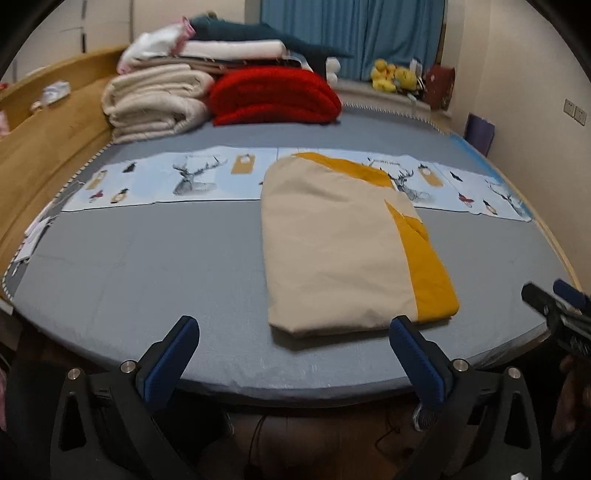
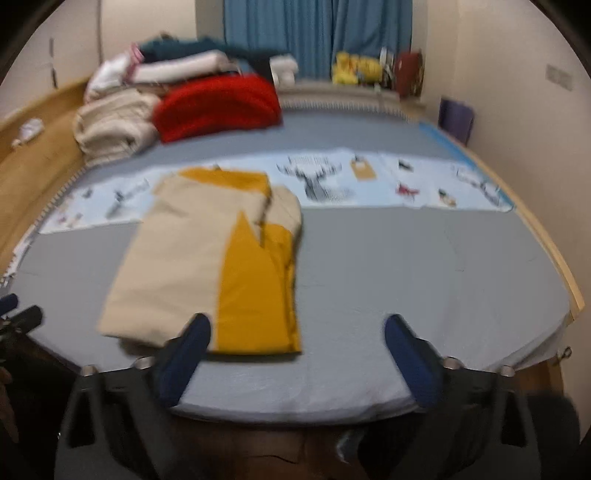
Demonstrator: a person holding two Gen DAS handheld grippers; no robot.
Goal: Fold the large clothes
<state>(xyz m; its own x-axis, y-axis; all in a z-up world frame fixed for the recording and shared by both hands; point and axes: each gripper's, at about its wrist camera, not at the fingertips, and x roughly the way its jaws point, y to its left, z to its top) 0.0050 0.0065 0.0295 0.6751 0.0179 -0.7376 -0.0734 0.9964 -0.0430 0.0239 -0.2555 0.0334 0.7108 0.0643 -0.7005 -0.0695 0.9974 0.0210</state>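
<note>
A folded beige and mustard-yellow cloth [image 1: 340,240] lies flat on the grey bed [image 1: 147,266], its near edge close to the bed's front edge. My left gripper [image 1: 295,332] hangs open above the front edge, nothing between its blue fingers [image 1: 173,354]. In the right wrist view the same cloth [image 2: 207,258] lies left of centre. My right gripper [image 2: 297,332] is also open and empty, its left finger [image 2: 188,350] overlapping the cloth's near edge in the picture. The right gripper [image 1: 554,306] shows at the right rim of the left wrist view.
Folded cream quilts [image 1: 155,99], a red blanket [image 1: 273,96] and more stacked textiles sit at the bed's far left. A pale-blue printed strip [image 1: 177,177] crosses the bed. A wooden headboard [image 1: 44,147] runs along the left. Yellow plush toys [image 1: 391,75] sit by the blue curtain [image 1: 351,33].
</note>
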